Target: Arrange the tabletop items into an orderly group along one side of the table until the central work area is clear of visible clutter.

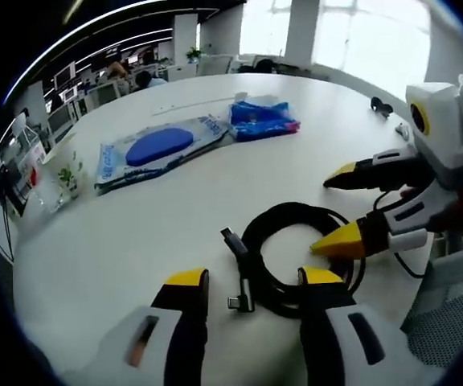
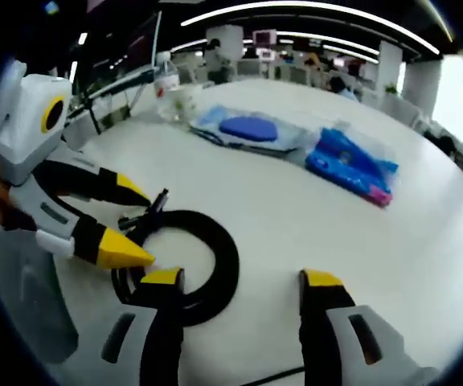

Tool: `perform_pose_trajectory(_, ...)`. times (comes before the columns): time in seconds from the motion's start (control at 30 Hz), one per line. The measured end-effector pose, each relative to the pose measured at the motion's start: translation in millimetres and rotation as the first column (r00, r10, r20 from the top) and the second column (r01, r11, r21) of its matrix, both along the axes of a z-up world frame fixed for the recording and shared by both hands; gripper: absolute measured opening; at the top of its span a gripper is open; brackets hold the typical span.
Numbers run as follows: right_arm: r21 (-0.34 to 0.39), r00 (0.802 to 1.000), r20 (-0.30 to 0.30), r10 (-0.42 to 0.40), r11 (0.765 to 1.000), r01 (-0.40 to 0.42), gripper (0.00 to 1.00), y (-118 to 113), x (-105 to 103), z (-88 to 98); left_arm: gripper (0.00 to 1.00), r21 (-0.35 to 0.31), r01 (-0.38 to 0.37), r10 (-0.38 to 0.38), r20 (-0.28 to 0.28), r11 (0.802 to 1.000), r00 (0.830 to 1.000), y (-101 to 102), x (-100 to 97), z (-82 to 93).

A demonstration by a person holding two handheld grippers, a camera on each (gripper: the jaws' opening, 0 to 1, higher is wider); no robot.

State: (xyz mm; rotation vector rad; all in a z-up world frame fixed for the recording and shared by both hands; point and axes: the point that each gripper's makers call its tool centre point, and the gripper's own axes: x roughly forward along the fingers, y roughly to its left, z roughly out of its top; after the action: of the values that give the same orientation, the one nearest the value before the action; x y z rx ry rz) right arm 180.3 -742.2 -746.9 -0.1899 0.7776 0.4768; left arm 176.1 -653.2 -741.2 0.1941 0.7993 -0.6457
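Left gripper [image 1: 253, 280]: its 2 yellow-tipped jaws stand apart, grasping nothing. The coiled black cable [image 1: 296, 257] lies on the table between and just ahead of them, the right jaw touching or over the coil's near edge.

Right gripper [image 2: 239, 280]: jaws spread wide, nothing held. Its left jaw sits on or just over the near rim of the cable coil [image 2: 185, 265]; the right jaw is over bare table.

Cable ends: in the left gripper view, 2 plug ends [image 1: 238, 273] poke out of the coil on its left side, loose.

Risk, coil: judged from the jaw positions, both grippers crowd the same coil. A pinch on 1 strand alone would likely let the loops spill open when lifted, spreading clutter instead of gathering it.

Risk, collision: the 2 grippers' tips are near each other over the cable, so closing in together could knock jaws or shove the coil aside.

Risk, snag: the loose plugs could drag or catch while the coil slides.

Beyond: a packaged blue mouse pad [image 1: 157, 148] and a blue plastic packet [image 1: 262, 119] lie well apart, farther across the white table [image 1: 135, 233], with a clear plastic bottle [image 2: 167, 87] near the edge.
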Motion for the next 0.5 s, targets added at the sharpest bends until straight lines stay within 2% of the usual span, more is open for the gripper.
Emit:
perform_pose_trajectory(0.2, -0.011, 1.000, 0.000, 0.030, 0.999, -0.030, 0.43, 8, 0, -0.4, 0.38, 0.002, 0.013, -0.013, 0.008, 1.000, 1.000, -3, -1.0, 0.1)
perform_pose_trajectory(0.3, -0.014, 0.999, 0.021, 0.037, 0.999, -0.037, 0.40, 11, 2, 0.8, 0.34, 0.000, 0.020, -0.020, 0.009, 1.000, 1.000, -6, -3.4, 0.2)
perform_pose_trajectory(0.43, -0.012, 0.998, 0.027, 0.052, 0.999, -0.052, 0.36, 14, 0, 1.5, 0.34, 0.007, 0.015, -0.015, 0.009, 1.000, 1.000, -5, -2.4, -0.1)
perform_pose_trajectory(0.47, -0.012, 0.998, 0.020, 0.055, 0.998, -0.054, 0.34, 16, -3, 1.4, 0.34, 0.009, 0.017, -0.018, 0.007, 1.000, 1.000, -5, -2.6, -0.1)
perform_pose_trajectory(0.5, -0.015, 0.998, 0.026, 0.061, 0.998, -0.060, 0.26, 16, -3, 2.3, 0.34, 0.009, 0.019, -0.019, 0.007, 1.000, 1.000, -5, -3.0, -0.1)
